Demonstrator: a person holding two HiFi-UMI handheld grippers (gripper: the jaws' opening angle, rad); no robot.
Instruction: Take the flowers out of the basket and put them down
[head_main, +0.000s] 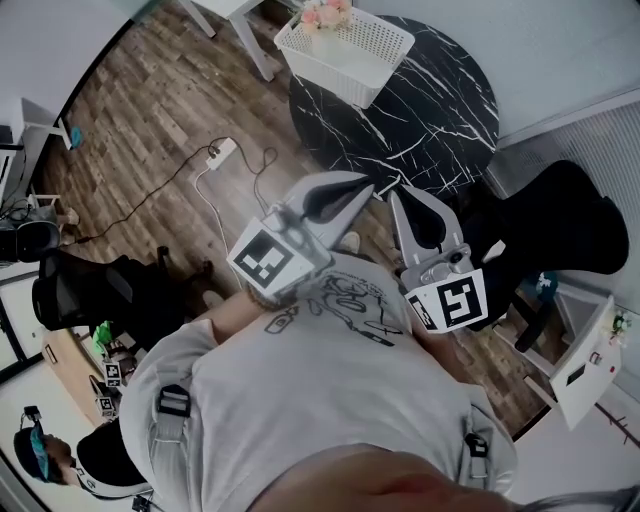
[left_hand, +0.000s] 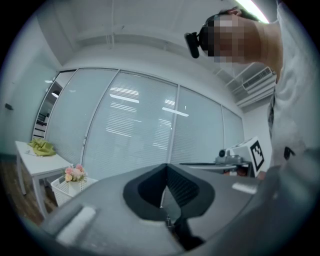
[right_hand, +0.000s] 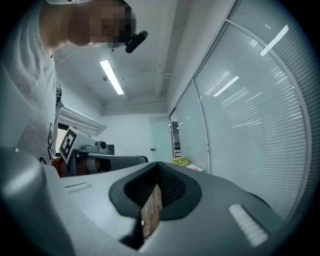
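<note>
Both grippers are held up near the chest: left gripper (head_main: 366, 186) and right gripper (head_main: 397, 194) both have their jaws pinched together with nothing in them. The pink flowers (head_main: 327, 14) sit in the white basket (head_main: 378, 52) on the far black marble table (head_main: 440, 115).

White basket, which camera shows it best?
The head view: the whole white basket sits on the black table, flowers at its far end. The left gripper view shows it small, partly behind the left gripper. The right gripper view misses it.
</note>
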